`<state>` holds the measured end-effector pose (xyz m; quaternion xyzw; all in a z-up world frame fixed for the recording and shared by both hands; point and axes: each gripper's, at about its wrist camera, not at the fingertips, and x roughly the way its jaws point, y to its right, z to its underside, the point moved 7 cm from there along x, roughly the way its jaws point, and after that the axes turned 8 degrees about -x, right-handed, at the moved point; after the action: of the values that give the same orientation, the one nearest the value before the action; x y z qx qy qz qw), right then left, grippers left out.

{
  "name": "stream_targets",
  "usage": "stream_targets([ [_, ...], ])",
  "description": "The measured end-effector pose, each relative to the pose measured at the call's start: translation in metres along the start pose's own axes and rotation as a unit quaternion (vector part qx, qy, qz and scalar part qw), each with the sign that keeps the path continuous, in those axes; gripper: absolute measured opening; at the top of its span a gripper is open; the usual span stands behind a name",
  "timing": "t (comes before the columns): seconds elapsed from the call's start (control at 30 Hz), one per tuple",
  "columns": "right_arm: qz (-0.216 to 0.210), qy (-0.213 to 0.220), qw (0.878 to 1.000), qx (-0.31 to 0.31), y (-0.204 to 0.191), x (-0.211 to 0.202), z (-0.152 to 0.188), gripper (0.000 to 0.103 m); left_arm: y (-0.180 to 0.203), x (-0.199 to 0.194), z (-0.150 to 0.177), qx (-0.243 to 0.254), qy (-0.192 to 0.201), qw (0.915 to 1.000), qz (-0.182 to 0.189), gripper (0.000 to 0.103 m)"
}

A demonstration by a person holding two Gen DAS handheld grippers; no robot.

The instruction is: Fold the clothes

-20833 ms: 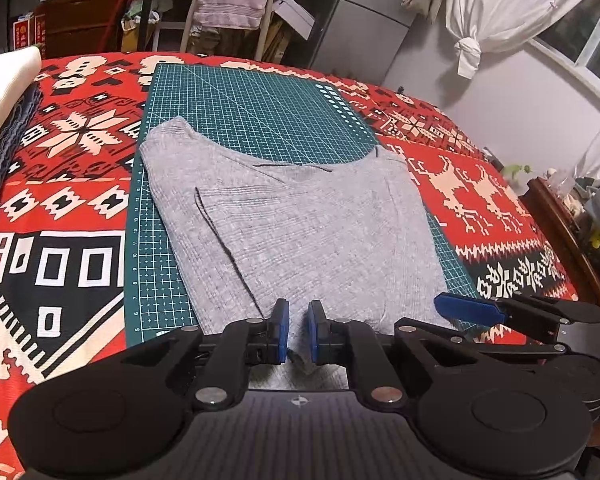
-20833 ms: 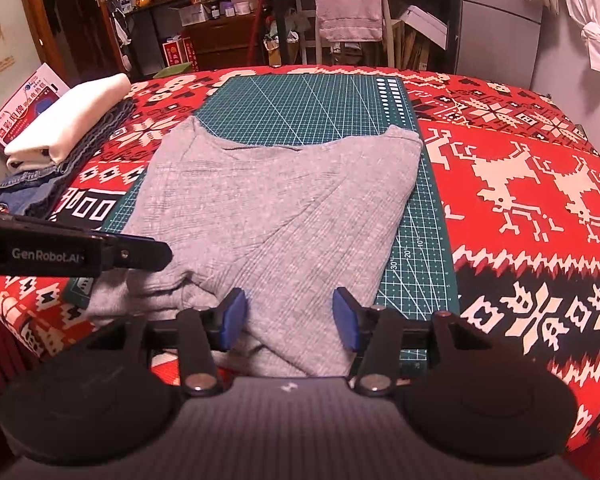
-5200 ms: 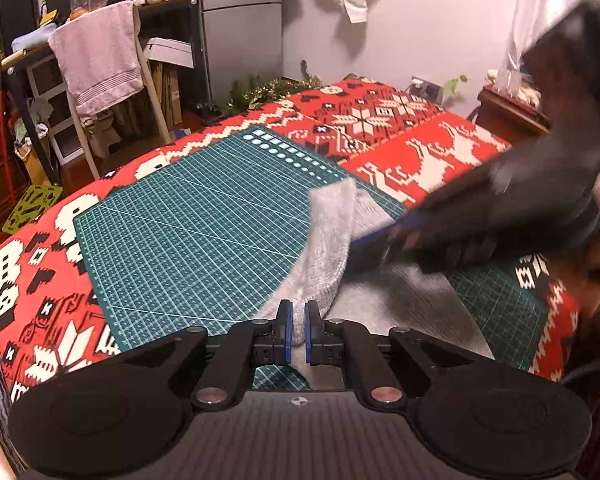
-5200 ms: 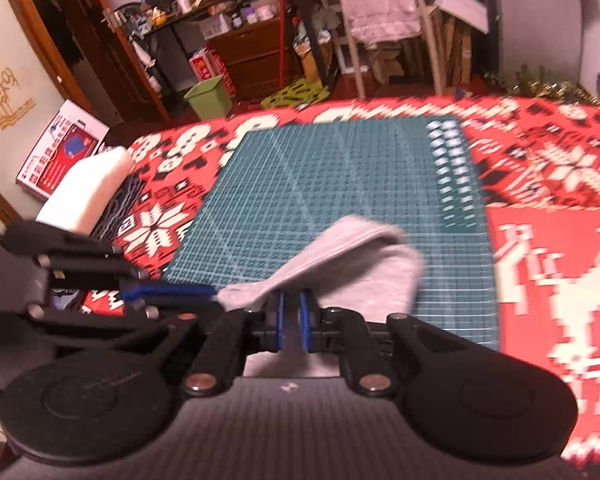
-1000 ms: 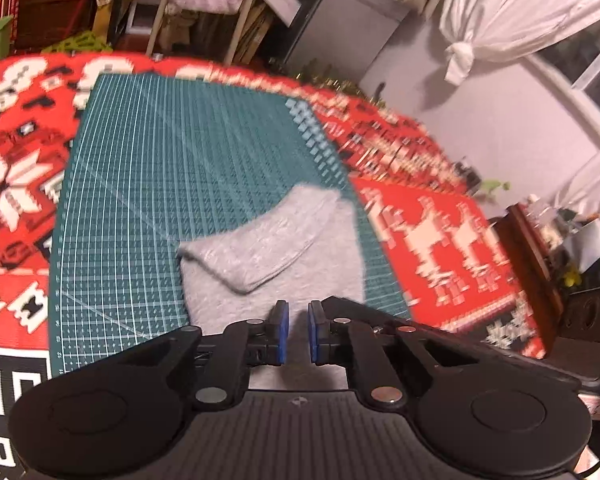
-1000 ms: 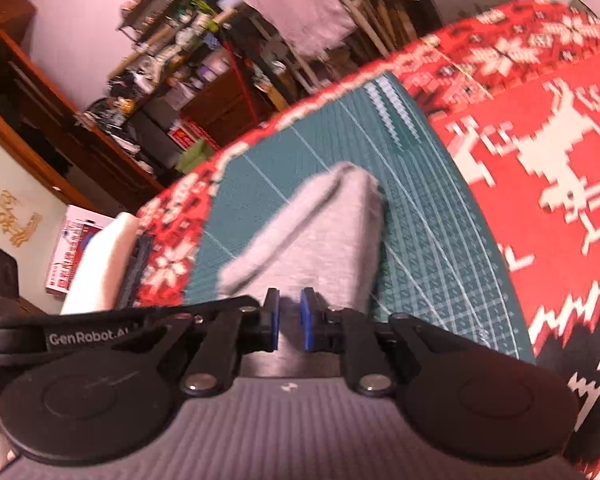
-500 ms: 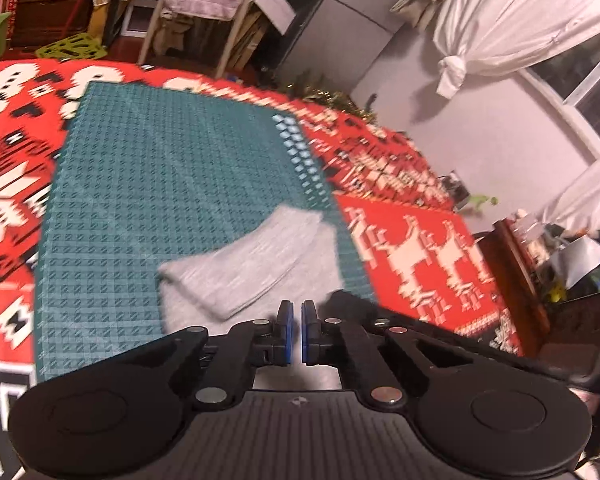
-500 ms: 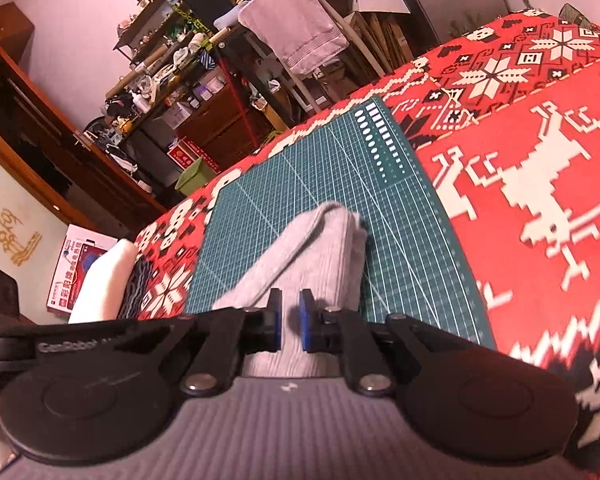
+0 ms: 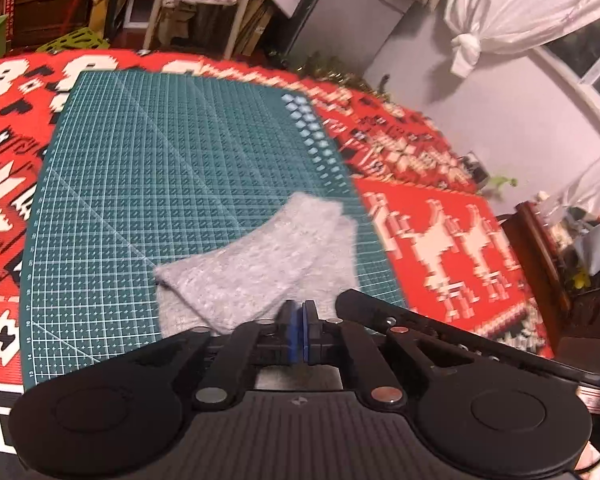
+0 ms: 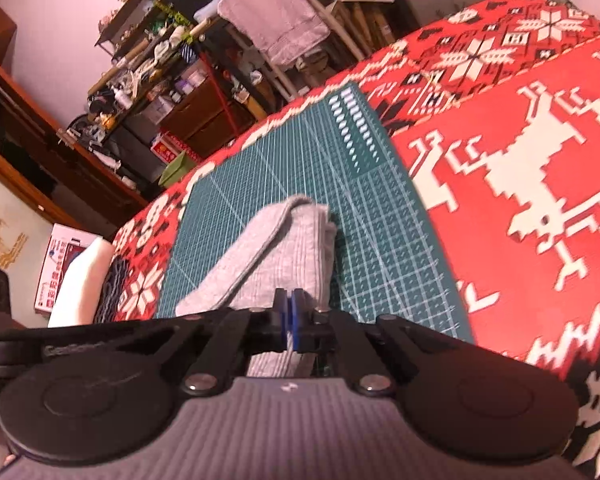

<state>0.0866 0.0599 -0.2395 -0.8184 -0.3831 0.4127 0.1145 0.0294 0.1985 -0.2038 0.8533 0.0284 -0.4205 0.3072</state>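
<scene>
grey garment (image 9: 256, 268) folded on green mat (image 9: 160, 168), red blanket (image 9: 440, 240).

A bed under a red patterned blanket (image 9: 440, 248) carries a green cutting mat (image 9: 160, 184) — plus stacked folded clothes (image 10: 84, 280).

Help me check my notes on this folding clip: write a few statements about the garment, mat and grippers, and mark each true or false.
1. The grey garment lies folded into a small bundle. True.
2. It lies on the green cutting mat. True.
3. The left hand-held gripper is wide open. False: its jaws are together.
4. The garment sits on the red patterned blanket, off the mat. False: it is on the mat.
5. The right hand-held gripper has its jaws together. True.
</scene>
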Motion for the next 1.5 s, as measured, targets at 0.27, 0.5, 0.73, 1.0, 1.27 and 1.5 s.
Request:
stream_targets([
  [0.27, -0.007, 0.001, 1.000, 0.004, 0.002, 0.016, -0.015, 0.009, 0.006, 0.014, -0.014, -0.001, -0.003, 1.0000, -0.003, 0.004],
  [0.5, 0.015, 0.011, 1.000, 0.014, 0.014, 0.010, -0.016, 0.009, 0.002, 0.014, -0.012, 0.003, -0.007, 0.9999, -0.009, 0.005],
  [0.73, -0.026, -0.002, 1.000, -0.007, -0.016, -0.025, 0.001, 0.011, 0.006, -0.023, 0.011, 0.011, -0.011, 0.9996, 0.024, 0.005],
  [1.0, -0.016, -0.043, 0.998, -0.036, -0.032, -0.018, 0.040, 0.009, -0.010, -0.018, 0.045, 0.025, -0.024, 0.9993, 0.014, 0.003],
  [1.27, 0.000, -0.034, 0.996, -0.081, -0.047, -0.052, 0.039, 0.012, -0.012, -0.054, 0.050, 0.012, 0.003, 0.9992, 0.037, 0.004],
  [1.5, -0.009, -0.060, 0.990, -0.129, -0.073, -0.054, 0.063, 0.012, -0.019, -0.056, 0.071, 0.023, -0.016, 0.9990, 0.036, 0.004],
])
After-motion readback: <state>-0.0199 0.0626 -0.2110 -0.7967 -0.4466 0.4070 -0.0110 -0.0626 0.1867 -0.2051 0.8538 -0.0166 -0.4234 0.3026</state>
